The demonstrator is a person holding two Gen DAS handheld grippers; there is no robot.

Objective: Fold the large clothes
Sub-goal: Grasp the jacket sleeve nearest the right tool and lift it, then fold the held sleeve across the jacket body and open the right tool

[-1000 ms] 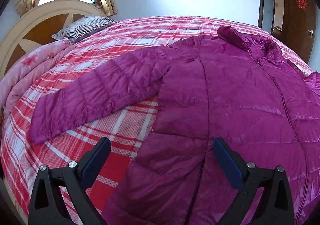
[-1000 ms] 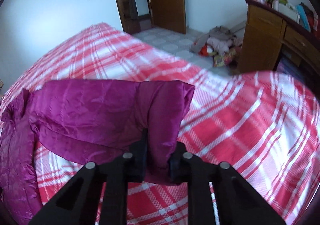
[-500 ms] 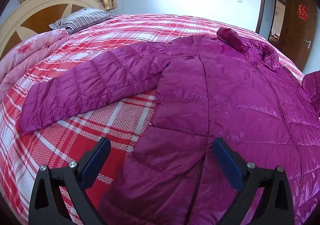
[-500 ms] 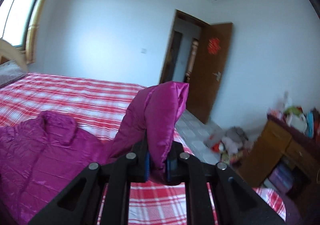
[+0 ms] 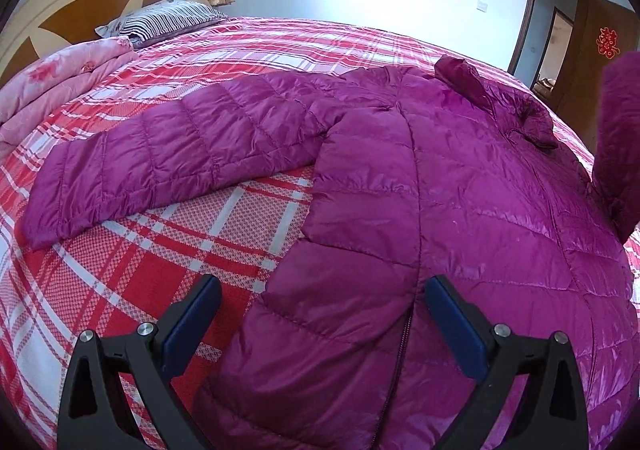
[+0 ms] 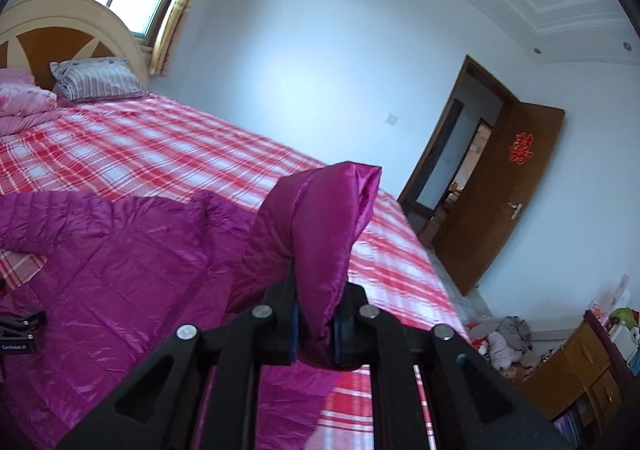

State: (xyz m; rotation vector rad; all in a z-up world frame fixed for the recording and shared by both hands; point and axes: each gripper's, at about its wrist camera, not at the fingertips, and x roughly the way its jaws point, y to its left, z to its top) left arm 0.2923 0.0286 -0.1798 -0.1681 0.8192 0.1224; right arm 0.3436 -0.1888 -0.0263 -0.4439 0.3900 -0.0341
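The purple down jacket (image 5: pixel 440 209) lies front-up on the plaid bed (image 5: pixel 160 258), filling the centre and right of the left wrist frame. The right gripper (image 6: pixel 314 330) is clamped on the raised sleeve cuff (image 6: pixel 320 234). Judged step: folding this sleeve in; next it should be laid across the chest. The left gripper (image 5: pixel 320 326) hangs apart, empty, over the hem. Only its view shows the other sleeve (image 5: pixel 160 153) spread at left.

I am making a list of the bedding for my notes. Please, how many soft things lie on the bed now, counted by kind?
Purple puffer jacket: 1
Striped pillow: 1
Folded pink floral quilt: 1
Total: 3, all on the red plaid sheet.
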